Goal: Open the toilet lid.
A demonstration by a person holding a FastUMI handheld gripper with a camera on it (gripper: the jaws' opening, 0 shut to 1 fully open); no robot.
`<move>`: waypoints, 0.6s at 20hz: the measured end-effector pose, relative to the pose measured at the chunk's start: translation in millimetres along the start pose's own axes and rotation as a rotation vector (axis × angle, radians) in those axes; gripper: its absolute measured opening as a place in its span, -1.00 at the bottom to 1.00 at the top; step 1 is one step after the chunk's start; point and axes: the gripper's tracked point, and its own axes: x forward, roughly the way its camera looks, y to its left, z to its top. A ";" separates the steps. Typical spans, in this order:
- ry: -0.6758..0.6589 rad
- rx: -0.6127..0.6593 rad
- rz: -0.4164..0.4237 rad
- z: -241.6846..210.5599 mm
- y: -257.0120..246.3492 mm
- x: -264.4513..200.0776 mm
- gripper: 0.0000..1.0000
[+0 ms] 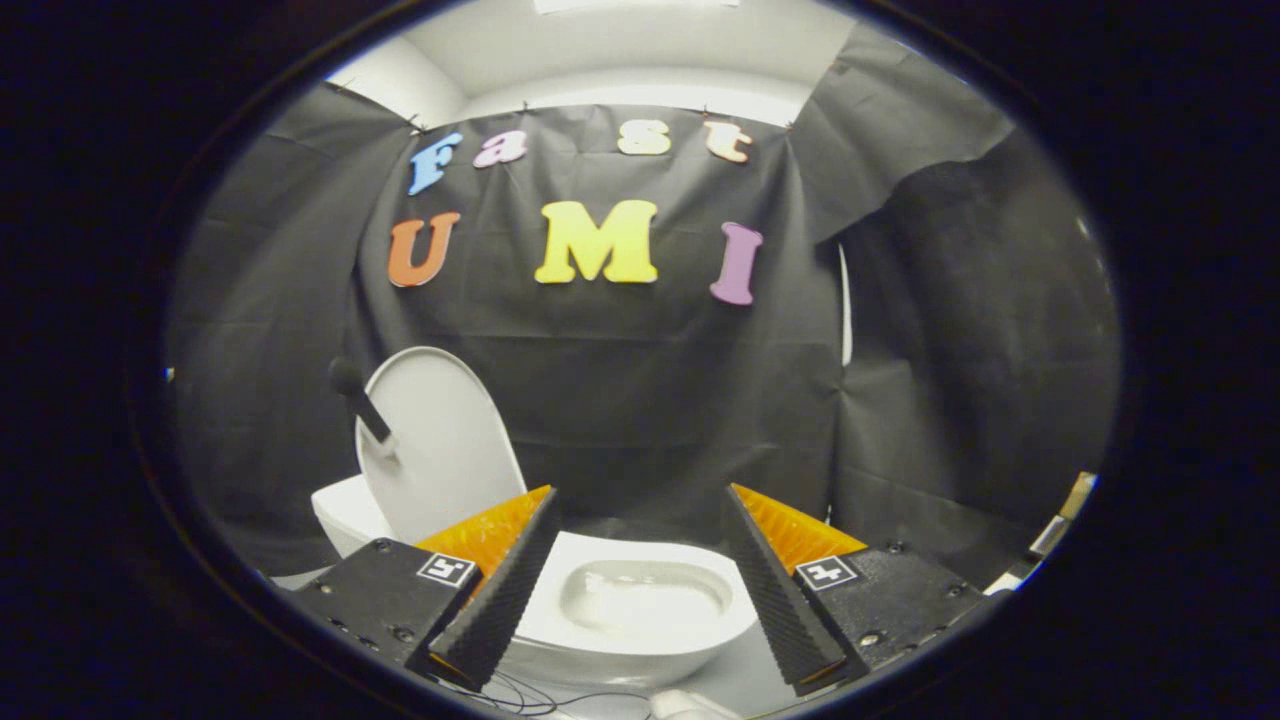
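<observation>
A small white toilet (640, 640) stands just ahead of my fingers, its bowl (640, 595) showing between them. The white lid (440, 440) stands raised and upright at the back left of the bowl, leaning toward the tank (345, 515). A black knob-ended handle (360, 400) sticks out from the lid's face. My gripper (640, 580) is open, with its orange-backed, black-ribbed fingers (500, 590) spread wide on both sides of the bowl. Nothing is held between them.
Black cloth walls close in behind and to the right of the toilet. A thin wire (520, 700) lies on the pale floor below the fingers. Some boxy objects (1060, 520) sit at the far right edge.
</observation>
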 end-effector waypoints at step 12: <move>0.064 0.039 -0.105 -73.8 -76.6 -21.2 1.00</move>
